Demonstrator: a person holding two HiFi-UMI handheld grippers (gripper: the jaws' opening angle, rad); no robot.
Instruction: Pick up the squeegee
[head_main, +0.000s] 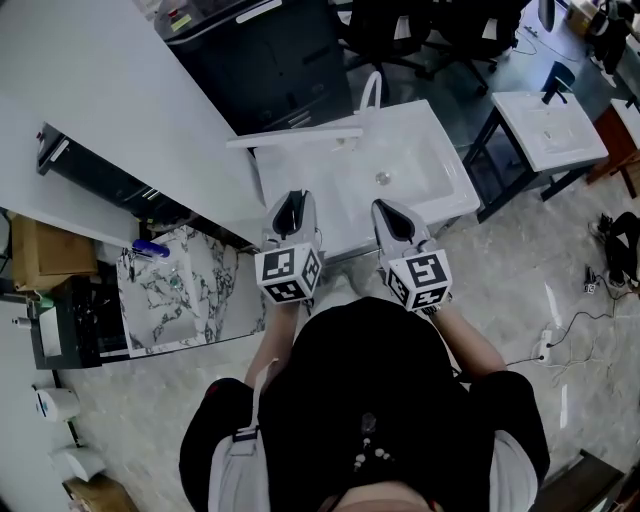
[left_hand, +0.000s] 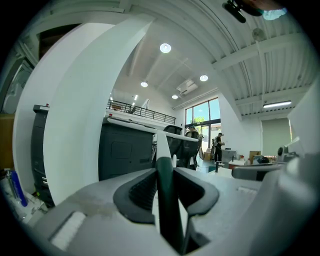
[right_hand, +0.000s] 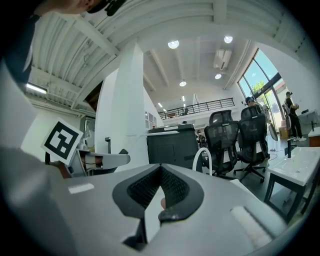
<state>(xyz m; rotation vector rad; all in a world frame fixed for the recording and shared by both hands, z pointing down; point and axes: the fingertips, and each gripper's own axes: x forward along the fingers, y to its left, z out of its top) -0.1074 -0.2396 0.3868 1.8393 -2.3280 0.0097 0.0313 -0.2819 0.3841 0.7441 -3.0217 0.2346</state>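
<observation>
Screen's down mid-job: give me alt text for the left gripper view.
The left tool is clamped on the squeegee by its dark green handle, its white blade crosswise ahead. Beyond stand a black machine and office chairs.

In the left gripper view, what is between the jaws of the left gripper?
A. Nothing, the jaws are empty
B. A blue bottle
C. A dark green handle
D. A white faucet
C: the jaws of the left gripper are closed on the dark green handle of the squeegee, whose white blade runs across above them.
</observation>
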